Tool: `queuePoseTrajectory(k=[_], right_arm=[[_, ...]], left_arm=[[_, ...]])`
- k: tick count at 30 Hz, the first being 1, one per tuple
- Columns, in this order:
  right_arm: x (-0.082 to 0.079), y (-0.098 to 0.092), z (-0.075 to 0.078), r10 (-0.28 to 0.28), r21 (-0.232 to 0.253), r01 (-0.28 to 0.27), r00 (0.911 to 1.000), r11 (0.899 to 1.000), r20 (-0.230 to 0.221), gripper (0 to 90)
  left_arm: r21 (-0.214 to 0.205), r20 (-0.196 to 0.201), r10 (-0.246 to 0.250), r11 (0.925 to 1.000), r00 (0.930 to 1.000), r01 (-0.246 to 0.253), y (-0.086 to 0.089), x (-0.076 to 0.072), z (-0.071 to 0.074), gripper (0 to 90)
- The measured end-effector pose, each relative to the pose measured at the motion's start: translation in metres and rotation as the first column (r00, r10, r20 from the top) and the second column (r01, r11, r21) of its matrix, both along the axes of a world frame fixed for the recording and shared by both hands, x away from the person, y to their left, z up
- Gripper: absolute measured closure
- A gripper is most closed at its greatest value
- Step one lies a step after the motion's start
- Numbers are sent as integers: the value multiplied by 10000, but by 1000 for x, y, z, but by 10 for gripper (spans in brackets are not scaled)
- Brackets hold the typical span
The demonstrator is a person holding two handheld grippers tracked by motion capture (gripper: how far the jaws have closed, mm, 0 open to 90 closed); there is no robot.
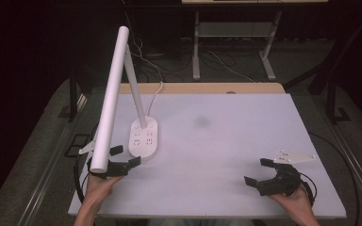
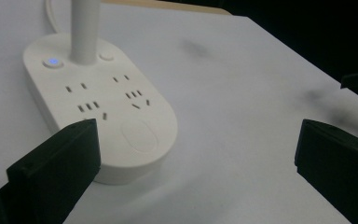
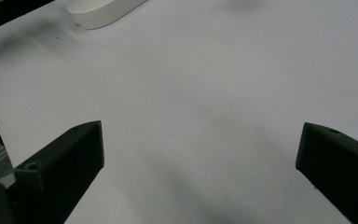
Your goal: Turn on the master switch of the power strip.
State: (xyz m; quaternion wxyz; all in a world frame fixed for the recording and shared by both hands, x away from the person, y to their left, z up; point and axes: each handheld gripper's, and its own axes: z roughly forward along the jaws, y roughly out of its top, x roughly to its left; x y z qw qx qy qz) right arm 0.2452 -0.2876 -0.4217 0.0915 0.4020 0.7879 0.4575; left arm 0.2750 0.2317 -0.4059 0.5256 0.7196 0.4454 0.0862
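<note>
With both jaws wide and empty, my left gripper [image 1: 121, 159] sits beside the desk lamp's socket base [image 2: 100, 112], likely about to press its button, while my right gripper [image 1: 264, 173] waits on the tabletop [image 1: 226, 136].

Claw [image 2: 193, 163] spread wide near lamp base [image 2: 98, 107].

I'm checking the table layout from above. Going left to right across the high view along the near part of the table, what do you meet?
left gripper → white lamp base with sockets → bare stretch of white table → right gripper
</note>
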Motion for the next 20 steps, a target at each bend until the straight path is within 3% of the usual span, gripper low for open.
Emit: queuePoseTrajectory(k=[8, 20], right_arm=[[-1, 0, 0, 43, -17, -43, 10000, 10000, -21, 4], [-4, -1, 0, 55, 51, -55, 10000, 10000, -34, 4]], left_arm=[[202, -132, -943, 9953, 9955, 945, -16, -9, -16, 0], [499, -256, -1769, 9828, 9839, 1780, -34, -18, -24, 0]])
